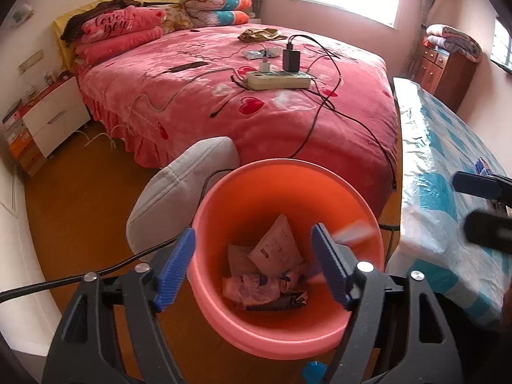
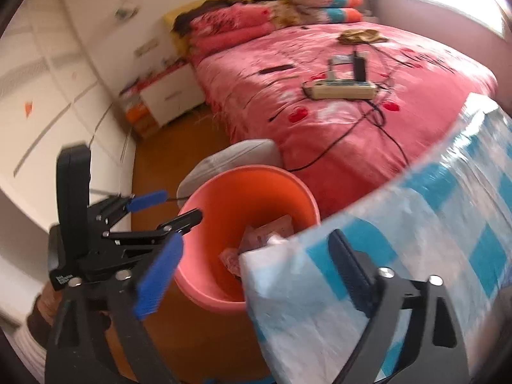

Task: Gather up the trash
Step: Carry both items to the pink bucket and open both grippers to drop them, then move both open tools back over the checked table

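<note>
Blue-padded left tongs (image 1: 252,265) are hanging directly over the orange bin (image 1: 358,204), jaws spread wide and gripping nothing; a blurred scrap (image 1: 355,232) is showing just beside the right pad, and whether it is touching I cannot tell. Behind the bin, the red bed (image 1: 192,102) is filling the room, carrying a power strip (image 1: 278,80) with tangled cables. At the right, the counter (image 1: 448,147) in its blue-and-white cover is crowding the bin's side. A grey cushion (image 1: 169,198) is leaning against the bin's far left. Crumpled wrappers (image 1: 272,272) are lying at the bin's bottom. Right tongs (image 2: 252,275) are pointing steeply down over the counter's corner, jaws wide apart and empty.
</note>
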`<state>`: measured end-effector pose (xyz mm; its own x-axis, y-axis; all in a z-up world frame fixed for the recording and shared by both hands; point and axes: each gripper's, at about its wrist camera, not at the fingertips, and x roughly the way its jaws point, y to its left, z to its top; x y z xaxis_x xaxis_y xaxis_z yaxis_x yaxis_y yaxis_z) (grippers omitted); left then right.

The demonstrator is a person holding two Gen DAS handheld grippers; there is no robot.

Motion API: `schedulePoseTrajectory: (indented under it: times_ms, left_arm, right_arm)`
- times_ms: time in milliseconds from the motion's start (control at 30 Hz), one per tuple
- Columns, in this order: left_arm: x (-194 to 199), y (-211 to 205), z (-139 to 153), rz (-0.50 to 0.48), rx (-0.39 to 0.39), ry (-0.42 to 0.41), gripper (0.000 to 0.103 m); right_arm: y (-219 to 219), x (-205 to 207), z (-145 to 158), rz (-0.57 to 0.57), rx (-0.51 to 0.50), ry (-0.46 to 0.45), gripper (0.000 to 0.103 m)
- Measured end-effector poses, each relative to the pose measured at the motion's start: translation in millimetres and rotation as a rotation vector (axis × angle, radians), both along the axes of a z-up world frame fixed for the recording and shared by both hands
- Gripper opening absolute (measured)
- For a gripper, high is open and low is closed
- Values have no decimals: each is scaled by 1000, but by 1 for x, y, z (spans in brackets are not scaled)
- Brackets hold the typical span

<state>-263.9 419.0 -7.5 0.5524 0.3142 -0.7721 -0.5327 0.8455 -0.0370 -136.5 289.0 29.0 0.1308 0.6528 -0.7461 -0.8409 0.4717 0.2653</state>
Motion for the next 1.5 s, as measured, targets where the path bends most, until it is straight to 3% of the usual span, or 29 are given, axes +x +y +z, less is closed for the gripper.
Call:
schedulePoseTrajectory:
  times_ms: [167, 433, 667, 1300, 1500]
  left_arm:
    - [-3, -1, 1, 20, 7, 10, 89]
    - [-2, -13, 5, 2, 14, 17, 90]
    - [3, -31, 10, -32, 17, 5, 90]
    - [22, -80, 36, -92, 10, -72, 90]
    - [33, -99, 39, -124, 7, -64, 90]
  right_arm:
    - [-30, 9, 11, -81, 60, 46, 93]
    - [-75, 1, 19, -157, 127, 8, 96]
    - [-97, -2, 19, -174, 174, 58, 97]
    - [-155, -6, 5, -263, 197, 82, 98]
    - [-173, -10, 2, -291, 201, 65, 98]
